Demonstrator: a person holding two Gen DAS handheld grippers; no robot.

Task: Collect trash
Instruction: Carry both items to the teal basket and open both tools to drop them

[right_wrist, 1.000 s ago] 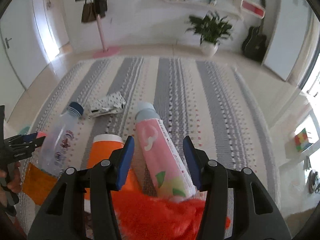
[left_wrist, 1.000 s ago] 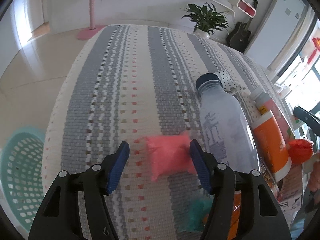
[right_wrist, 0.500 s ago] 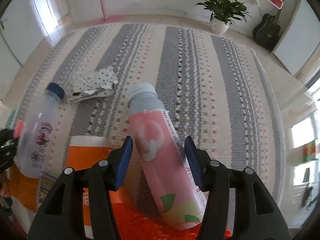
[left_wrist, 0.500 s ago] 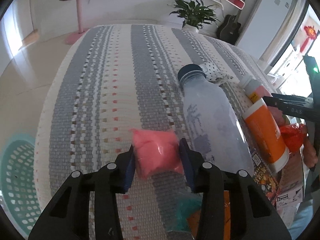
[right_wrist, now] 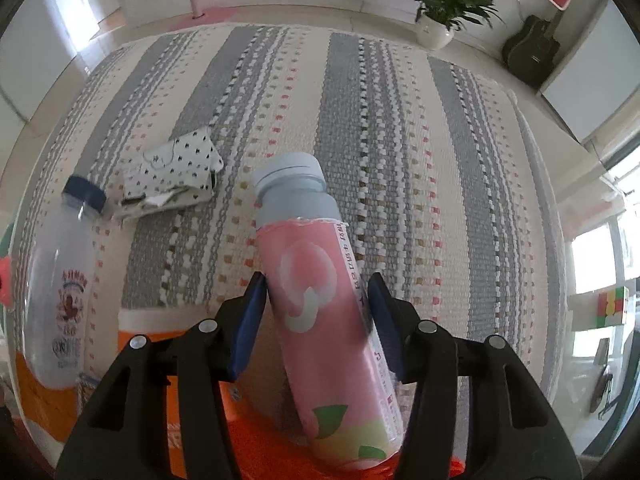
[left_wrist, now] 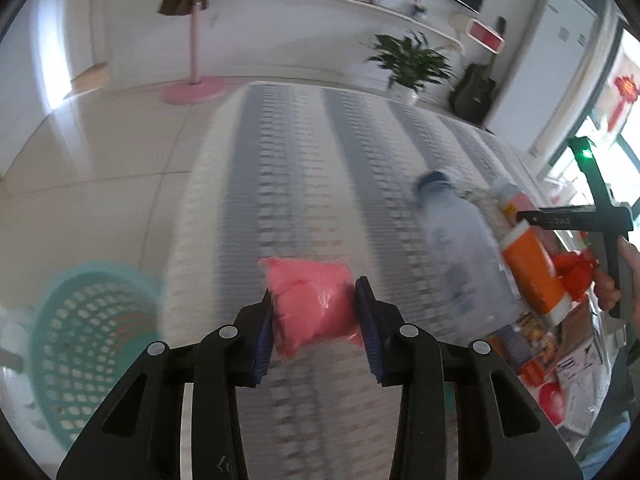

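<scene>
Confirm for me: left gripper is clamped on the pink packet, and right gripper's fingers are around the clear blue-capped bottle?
Not quite. The left gripper does clamp the pink packet, but the right wrist view shows the right gripper around the pink peach-label bottle.

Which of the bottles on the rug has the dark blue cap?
The clear bottle, lying left of the others. The pink peach-label bottle has a pale grey-blue cap; the orange bottle shows white at its top.

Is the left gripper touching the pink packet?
Touching. The left wrist view shows both blue pads of the left gripper pressed against the sides of the pink packet.
</scene>
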